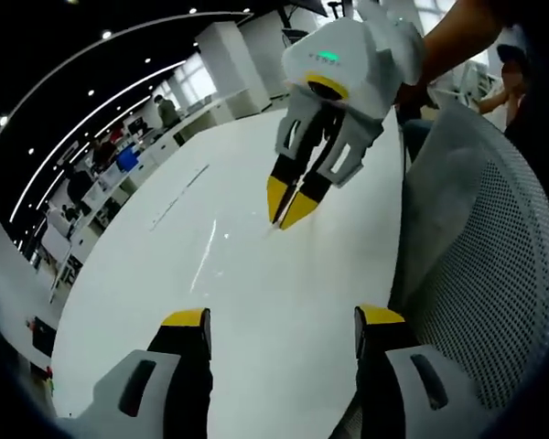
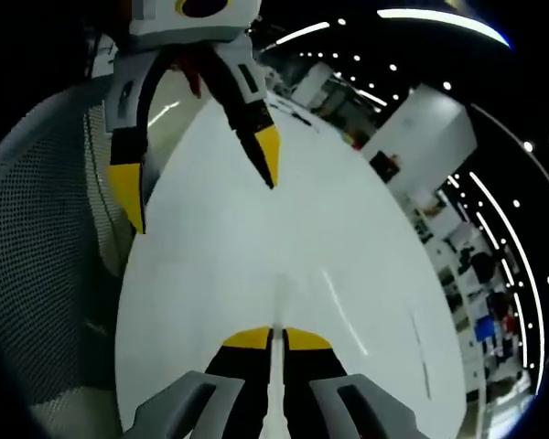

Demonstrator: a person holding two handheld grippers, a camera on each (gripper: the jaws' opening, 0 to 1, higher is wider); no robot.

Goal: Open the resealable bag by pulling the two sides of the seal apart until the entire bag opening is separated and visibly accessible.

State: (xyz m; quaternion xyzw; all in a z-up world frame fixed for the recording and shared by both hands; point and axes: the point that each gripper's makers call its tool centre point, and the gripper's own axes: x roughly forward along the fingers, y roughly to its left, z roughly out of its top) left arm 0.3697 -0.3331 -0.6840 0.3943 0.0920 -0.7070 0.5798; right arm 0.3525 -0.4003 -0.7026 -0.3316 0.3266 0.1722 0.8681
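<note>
Fingers (image 1: 188, 320) of your left gripper (image 1: 284, 320) are spread wide and hold nothing. Your right gripper (image 2: 274, 340) pinches a thin clear edge, it seems of the bag (image 2: 274, 306), over the white table (image 2: 348, 238). I cannot see the rest of the bag.

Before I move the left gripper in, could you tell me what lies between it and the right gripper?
In the left gripper view, just bare white table lies between the open left gripper and the shut right gripper.
</note>
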